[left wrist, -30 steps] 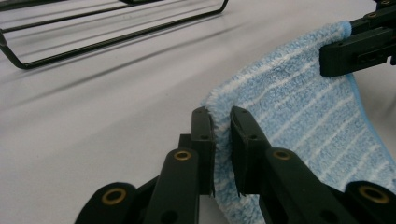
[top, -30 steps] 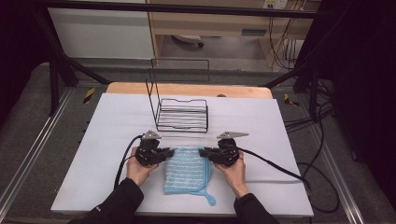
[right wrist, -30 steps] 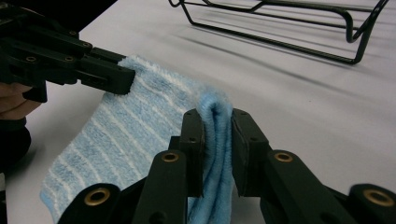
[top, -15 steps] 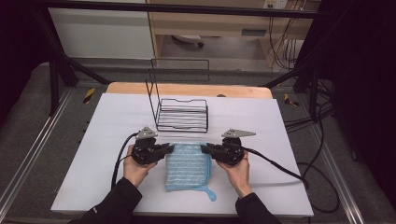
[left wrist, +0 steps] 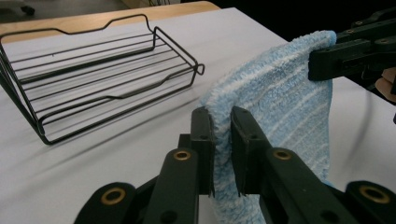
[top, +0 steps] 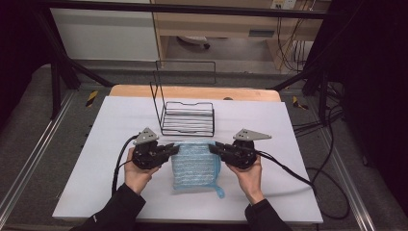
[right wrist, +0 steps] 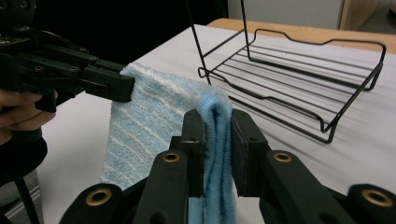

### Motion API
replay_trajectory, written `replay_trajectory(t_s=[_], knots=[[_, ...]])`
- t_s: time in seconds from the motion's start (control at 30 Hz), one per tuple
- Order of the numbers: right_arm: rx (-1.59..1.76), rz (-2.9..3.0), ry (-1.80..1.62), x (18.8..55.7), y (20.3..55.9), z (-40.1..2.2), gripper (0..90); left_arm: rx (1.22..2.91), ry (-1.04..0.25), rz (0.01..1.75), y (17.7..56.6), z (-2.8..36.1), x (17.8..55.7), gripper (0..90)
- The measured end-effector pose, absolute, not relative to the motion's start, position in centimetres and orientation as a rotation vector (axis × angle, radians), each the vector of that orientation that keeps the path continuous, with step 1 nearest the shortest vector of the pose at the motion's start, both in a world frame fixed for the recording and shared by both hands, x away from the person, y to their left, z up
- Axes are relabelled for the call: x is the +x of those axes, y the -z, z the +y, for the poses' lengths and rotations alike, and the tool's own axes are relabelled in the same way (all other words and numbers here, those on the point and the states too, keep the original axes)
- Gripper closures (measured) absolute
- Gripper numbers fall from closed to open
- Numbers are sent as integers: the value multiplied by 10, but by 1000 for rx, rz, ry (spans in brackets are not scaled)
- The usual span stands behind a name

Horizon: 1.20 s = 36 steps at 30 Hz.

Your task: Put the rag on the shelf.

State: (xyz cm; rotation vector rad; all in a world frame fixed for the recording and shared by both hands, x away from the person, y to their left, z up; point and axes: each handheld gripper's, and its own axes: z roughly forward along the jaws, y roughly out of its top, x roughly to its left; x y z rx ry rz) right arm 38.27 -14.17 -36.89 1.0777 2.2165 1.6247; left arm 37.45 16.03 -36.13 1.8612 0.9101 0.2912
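Bare white surface (top: 96, 159) left, right and front, wire rack (top: 187, 118) just behind; left hand-held gripper (top: 174, 148) and right hand-held gripper (top: 214, 147) each clamp a top corner of the blue striped towel (top: 195, 166), hanging between them.

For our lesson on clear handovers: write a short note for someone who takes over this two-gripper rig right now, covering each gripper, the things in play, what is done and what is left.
Left gripper: shut on one top edge of the light blue striped terry towel.
Right gripper: shut on the opposite top edge, where the cloth is bunched.
Towel: hangs between the two grippers, its lower part near or on the white table cover; whether it touches I cannot tell.
Black wire rack basket: stands just beyond the towel, nothing in it.
Done: both edges gripped.
Left: probably carry the towel forward and lay it in the basket, then open both.
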Motion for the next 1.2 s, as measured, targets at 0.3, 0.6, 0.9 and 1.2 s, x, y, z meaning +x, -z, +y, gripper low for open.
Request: replay_trajectory(t_s=[0.3, 0.6, 0.9, 1.2], knots=[[1022, 2164, -1656, 374, 350, -144, 781, 1817, -328, 874, 347, 160, 369, 799], [967, 2102, -1665, 364, 331, -145, 782, 1769, -363, 839, 329, 159, 365, 799], [907, 2011, -1682, 359, 311, -143, 783, 1719, -399, 813, 312, 158, 366, 800], [875, 1944, -1712, 362, 294, -140, 785, 1672, -422, 800, 296, 159, 371, 801]])
